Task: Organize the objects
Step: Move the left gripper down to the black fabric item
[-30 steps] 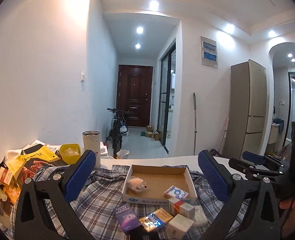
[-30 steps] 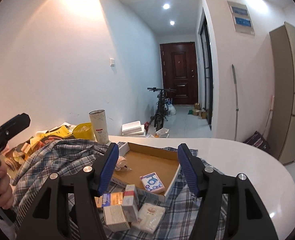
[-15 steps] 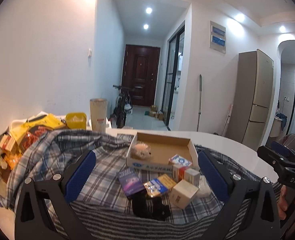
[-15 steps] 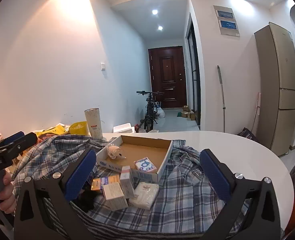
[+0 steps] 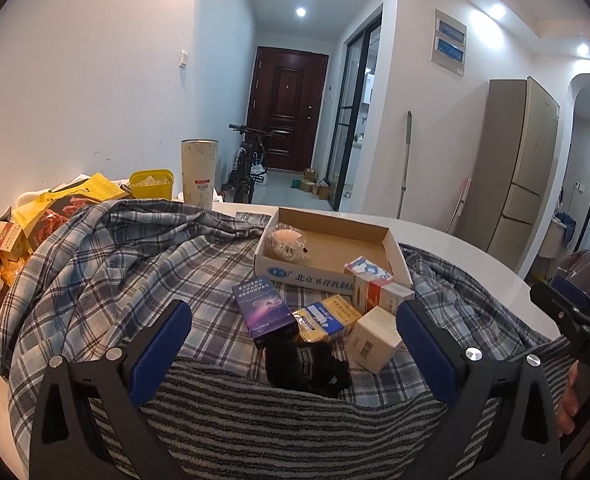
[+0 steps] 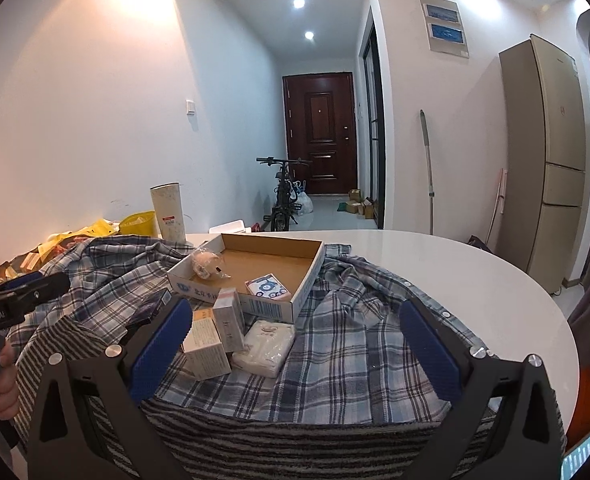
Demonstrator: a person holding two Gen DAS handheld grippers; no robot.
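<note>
Two grippers hang wide open over a round white table (image 6: 475, 276), neither holding anything: the left gripper (image 5: 295, 344) and the right gripper (image 6: 297, 340) each show blue pads spread far apart above a plaid shirt (image 5: 127, 272) and a striped cloth (image 5: 279, 420) that cover the near part of the tabletop. On the shirt sits a shallow cardboard tray (image 5: 391, 248); inside it lie a wrapped round item (image 5: 285, 240) at its left end and a small blue-and-white box (image 6: 266, 286) toward its near right corner. Just in front of the tray is a loose cluster: a purple box (image 5: 263, 308), a yellow-and-blue box (image 5: 327, 320), a red-and-white box (image 5: 379, 292) standing against the tray's front wall, a plain beige box (image 5: 375, 338), a white tissue pack (image 6: 265, 342), and a black object (image 5: 307, 364) nearest the left gripper. Far left, beside the shirt, are yellow snack bags (image 5: 55, 208), a yellow tub (image 5: 151, 184) and a tall cup (image 5: 199, 174).
</note>
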